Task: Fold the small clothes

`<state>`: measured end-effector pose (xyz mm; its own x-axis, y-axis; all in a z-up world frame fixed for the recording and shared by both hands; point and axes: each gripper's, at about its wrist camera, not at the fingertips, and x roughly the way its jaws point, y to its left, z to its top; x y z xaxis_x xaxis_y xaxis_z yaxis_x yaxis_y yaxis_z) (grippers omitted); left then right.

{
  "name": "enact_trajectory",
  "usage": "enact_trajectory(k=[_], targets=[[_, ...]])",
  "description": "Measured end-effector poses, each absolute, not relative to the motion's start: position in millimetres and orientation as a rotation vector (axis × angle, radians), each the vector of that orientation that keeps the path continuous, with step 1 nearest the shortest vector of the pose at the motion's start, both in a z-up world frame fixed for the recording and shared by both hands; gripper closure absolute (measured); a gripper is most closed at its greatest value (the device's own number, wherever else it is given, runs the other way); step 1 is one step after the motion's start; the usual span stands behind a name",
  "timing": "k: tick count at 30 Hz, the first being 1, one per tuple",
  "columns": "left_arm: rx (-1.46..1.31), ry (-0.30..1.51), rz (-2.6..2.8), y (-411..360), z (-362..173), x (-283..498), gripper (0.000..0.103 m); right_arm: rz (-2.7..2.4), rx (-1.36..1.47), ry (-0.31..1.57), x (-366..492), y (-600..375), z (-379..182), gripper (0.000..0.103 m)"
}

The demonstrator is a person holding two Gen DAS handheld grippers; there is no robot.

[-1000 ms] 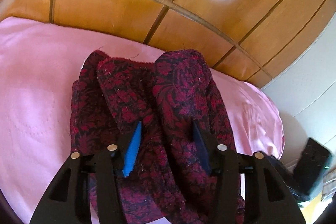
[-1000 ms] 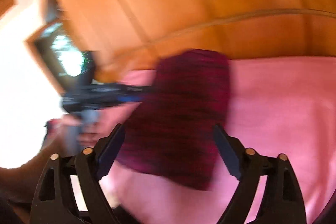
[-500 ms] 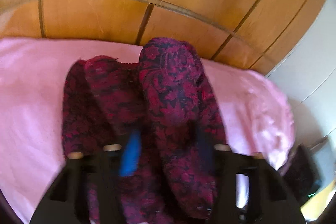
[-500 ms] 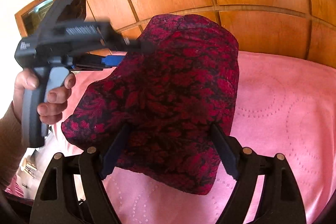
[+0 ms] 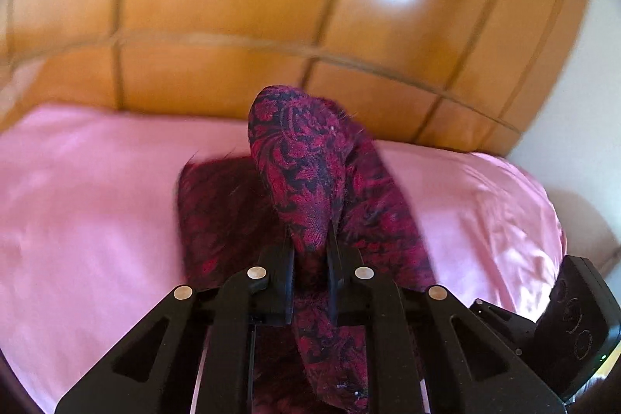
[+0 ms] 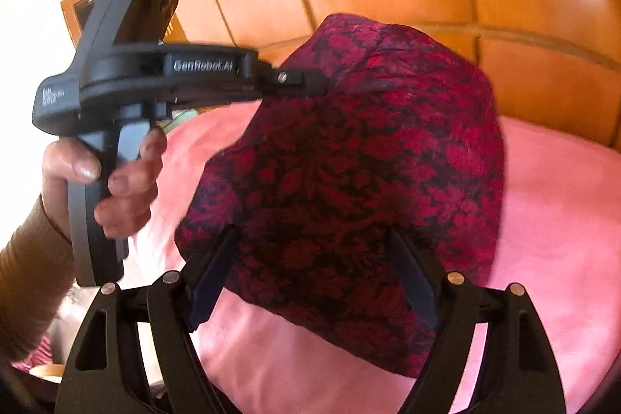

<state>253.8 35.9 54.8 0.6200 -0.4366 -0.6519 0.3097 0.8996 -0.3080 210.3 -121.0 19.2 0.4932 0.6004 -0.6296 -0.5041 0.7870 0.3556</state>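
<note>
- Garment (image 6: pixel 349 181): small dark-red floral knit piece, partly lifted off the pink bedspread (image 6: pixel 562 220); upper edge raised in a bunched fold, lower part trailing on the bed in front of the wooden headboard (image 5: pixel 271 26).
- Left gripper (image 5: pixel 310 255): jaws closing, nearly together, with a narrow ridge of the garment pinched between the pads. Seen from the right wrist view, a hand (image 6: pixel 104 177) holds its handle and the tips sit at the cloth's raised edge.
- Right gripper (image 6: pixel 314 270): jaws wide apart, hovering just over the near lower part of the garment; nothing held.
- Risk, slip: the pinch takes a bunched fold, likely several layers; an uneven bite could shed one layer when pulled.
- Risk, skew: with one corner held only, the hanging cloth may twist and land creased.
- Risk, snag: right jaws closing low could catch the bedspread with the knit.
</note>
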Motion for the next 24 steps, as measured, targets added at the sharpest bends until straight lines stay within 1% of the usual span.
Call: enact_trajectory(k=[5, 8, 12, 14, 17, 18, 19, 21, 23, 24], targets=[[-0.229, 0.848, -0.344, 79, 14, 252, 0.092, 0.754, 0.074, 0.857, 212, -85, 2, 0.024], [-0.211, 0.858, -0.319, 79, -4, 255, 0.091, 0.752, 0.028, 0.857, 212, -78, -2, 0.023], [-0.216, 0.851, -0.306, 75, -7, 259, 0.09, 0.809, 0.05, 0.876, 210, -97, 17, 0.026], [-0.215, 0.847, -0.293, 76, -6, 256, 0.09, 0.8, 0.084, 0.851, 201, -117, 36, 0.026], [-0.257, 0.837, -0.281, 81, -8, 246, 0.088, 0.718, 0.147, 0.81, 218, -148, 55, 0.026], [-0.273, 0.834, -0.273, 83, -8, 244, 0.087, 0.673, 0.155, 0.806, 231, -153, 59, 0.027], [-0.28, 0.832, -0.267, 82, -9, 244, 0.087, 0.649, 0.146, 0.806, 240, -152, 61, 0.032], [-0.276, 0.823, -0.244, 79, -8, 241, 0.087, 0.597, 0.105, 0.813, 264, -143, 61, 0.038], [-0.257, 0.812, -0.223, 75, -8, 238, 0.087, 0.553, 0.074, 0.844, 294, -128, 58, 0.042], [-0.25, 0.807, -0.214, 74, -8, 236, 0.087, 0.54, 0.069, 0.862, 304, -123, 55, 0.046]])
